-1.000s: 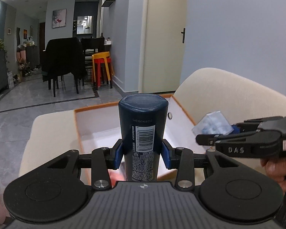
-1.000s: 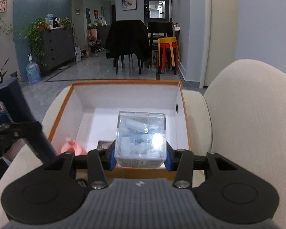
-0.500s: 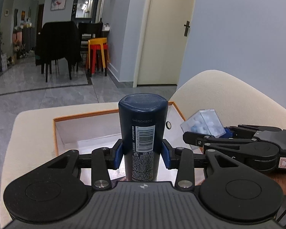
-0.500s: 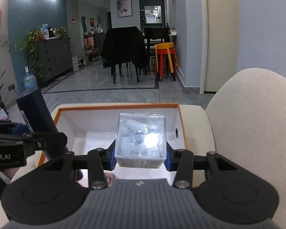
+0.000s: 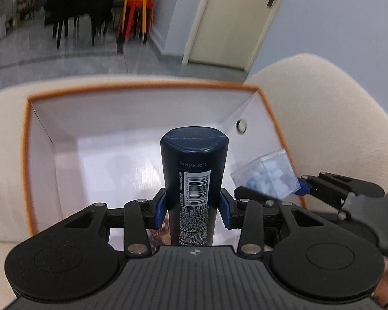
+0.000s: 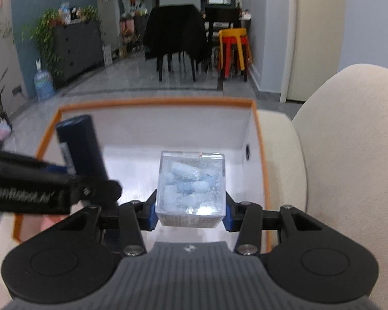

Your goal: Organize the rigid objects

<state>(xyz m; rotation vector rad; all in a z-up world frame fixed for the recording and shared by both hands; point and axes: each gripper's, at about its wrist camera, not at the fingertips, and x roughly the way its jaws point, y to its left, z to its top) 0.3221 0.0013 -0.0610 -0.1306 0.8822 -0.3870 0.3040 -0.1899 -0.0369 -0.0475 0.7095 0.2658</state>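
Observation:
My left gripper [image 5: 193,210] is shut on a dark blue bottle [image 5: 194,170] with a barcode label, held upright over the open white box with an orange rim [image 5: 142,85]. My right gripper [image 6: 191,213] is shut on a clear cube box of pale blue pieces [image 6: 191,180], held over the right side of the same box [image 6: 155,101]. The cube [image 5: 267,177] shows at the right in the left wrist view, and the bottle [image 6: 81,146] at the left in the right wrist view.
The box rests on a cream upholstered seat [image 5: 323,118] with a rounded armrest [image 6: 349,142] at the right. A small printed item [image 5: 159,235] lies on the box floor under the bottle. Chairs and stacked stools [image 6: 232,49] stand far behind.
Both grippers have moved forward and tipped downward over the box, each still holding its object. The box's inside now fills more of both views.

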